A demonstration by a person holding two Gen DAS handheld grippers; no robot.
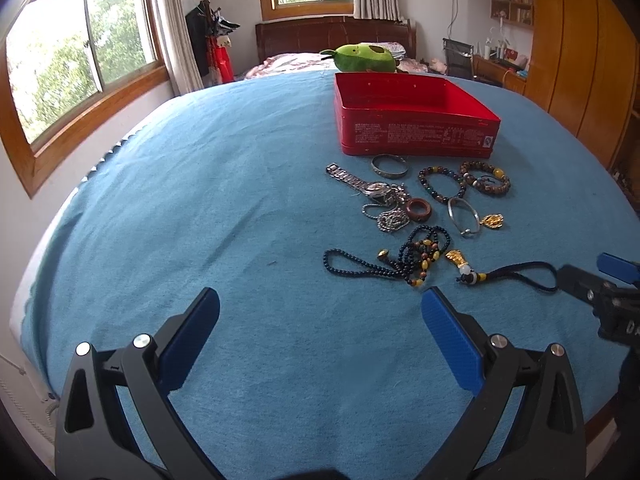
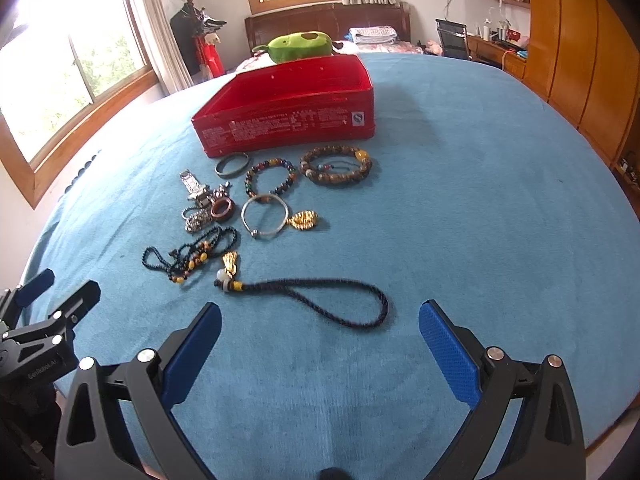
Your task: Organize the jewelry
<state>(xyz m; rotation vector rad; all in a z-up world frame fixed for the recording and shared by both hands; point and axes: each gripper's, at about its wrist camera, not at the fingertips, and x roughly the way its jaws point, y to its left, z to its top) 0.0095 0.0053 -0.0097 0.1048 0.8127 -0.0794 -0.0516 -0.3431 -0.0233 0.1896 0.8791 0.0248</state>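
Note:
An open red box [image 1: 416, 132] [image 2: 288, 128] stands on the blue cloth. Jewelry lies in front of it: a metal watch [image 1: 360, 182] [image 2: 196, 188], a dark bangle [image 1: 389, 166] [image 2: 232, 164], two bead bracelets [image 1: 442, 185] [image 2: 336, 166], a silver bangle [image 2: 265, 216], a gold pendant [image 2: 304, 220], black bead strings [image 1: 384, 260] [image 2: 188, 256] and a corded charm [image 1: 508, 274] [image 2: 320, 300]. My left gripper [image 1: 320, 308] is open and empty, left of the jewelry. My right gripper [image 2: 320, 320] is open and empty, just short of the cord loop.
The blue cloth [image 1: 200, 200] covers a wide surface. A green plush toy [image 1: 366, 58] lies behind the box. Windows are at the left, wooden wardrobes [image 2: 580, 40] at the right. Each gripper shows at the edge of the other's view.

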